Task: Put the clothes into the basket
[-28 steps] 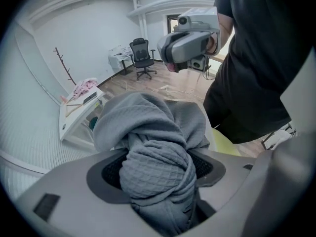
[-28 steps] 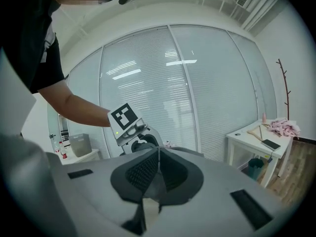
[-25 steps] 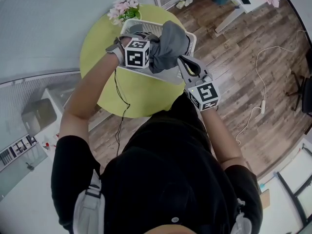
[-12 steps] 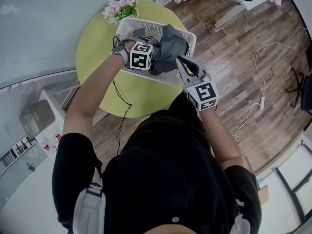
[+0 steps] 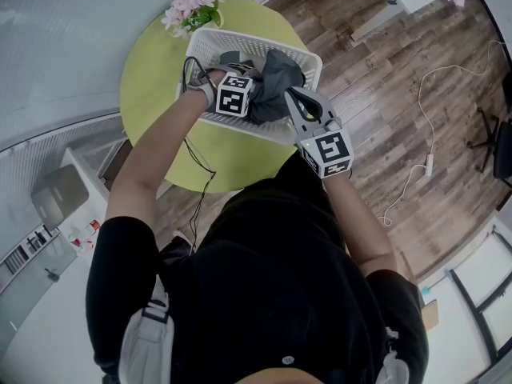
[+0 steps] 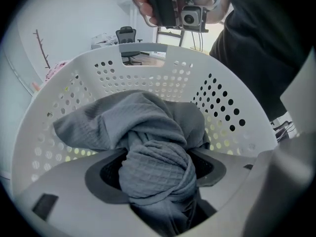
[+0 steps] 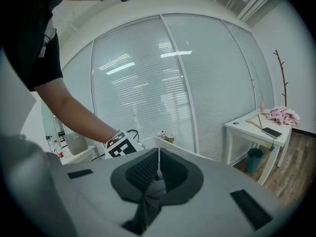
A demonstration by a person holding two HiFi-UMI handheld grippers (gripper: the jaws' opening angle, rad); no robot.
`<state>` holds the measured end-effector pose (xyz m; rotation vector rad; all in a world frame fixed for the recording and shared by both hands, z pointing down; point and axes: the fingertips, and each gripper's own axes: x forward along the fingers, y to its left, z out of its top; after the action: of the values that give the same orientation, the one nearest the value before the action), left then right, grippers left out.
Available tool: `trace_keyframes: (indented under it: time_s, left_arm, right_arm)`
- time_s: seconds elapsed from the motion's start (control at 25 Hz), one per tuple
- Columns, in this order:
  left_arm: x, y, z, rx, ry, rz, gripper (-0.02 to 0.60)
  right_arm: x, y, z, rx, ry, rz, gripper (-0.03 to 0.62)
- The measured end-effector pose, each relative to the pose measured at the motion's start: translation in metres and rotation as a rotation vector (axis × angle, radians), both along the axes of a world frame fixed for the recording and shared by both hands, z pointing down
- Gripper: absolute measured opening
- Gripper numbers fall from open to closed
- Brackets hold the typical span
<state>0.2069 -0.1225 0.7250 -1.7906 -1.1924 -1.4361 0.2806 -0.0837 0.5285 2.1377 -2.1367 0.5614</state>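
Observation:
A grey garment [image 5: 276, 74] hangs bunched inside the white perforated basket [image 5: 240, 40] on the round yellow-green table [image 5: 152, 70]. My left gripper [image 5: 256, 94] reaches into the basket from the left, shut on a thick twist of the garment [image 6: 148, 127]; the cloth fills the gap between its jaws [image 6: 158, 172], with the basket wall [image 6: 148, 78] behind. My right gripper [image 5: 294, 102] sits at the basket's near right rim against the garment's edge. Its jaws [image 7: 158, 169] are nearly together, with a thin fold of grey cloth [image 7: 153, 189] pinched low between them.
Pink flowers [image 5: 186, 6] stand on the table behind the basket. A black cable [image 5: 196, 174] trails from the left wrist over the table's near edge. To the right lies wooden floor [image 5: 384, 94] with a white cord [image 5: 424, 166], and a white desk [image 7: 261, 127] stands beyond.
The garment has sunk from above the basket rim down into the basket. Both grippers have moved forward and down with it.

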Motion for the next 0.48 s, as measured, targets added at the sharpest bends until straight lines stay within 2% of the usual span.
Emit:
trace_keyframes:
  time_s: [0.48]
  left_arm:
    - [-0.004,0.004,0.044,-0.047,-0.053,-0.002,0.350]
  right_arm:
    - [0.008,-0.013,0.011,0.000,0.002,0.004,0.028]
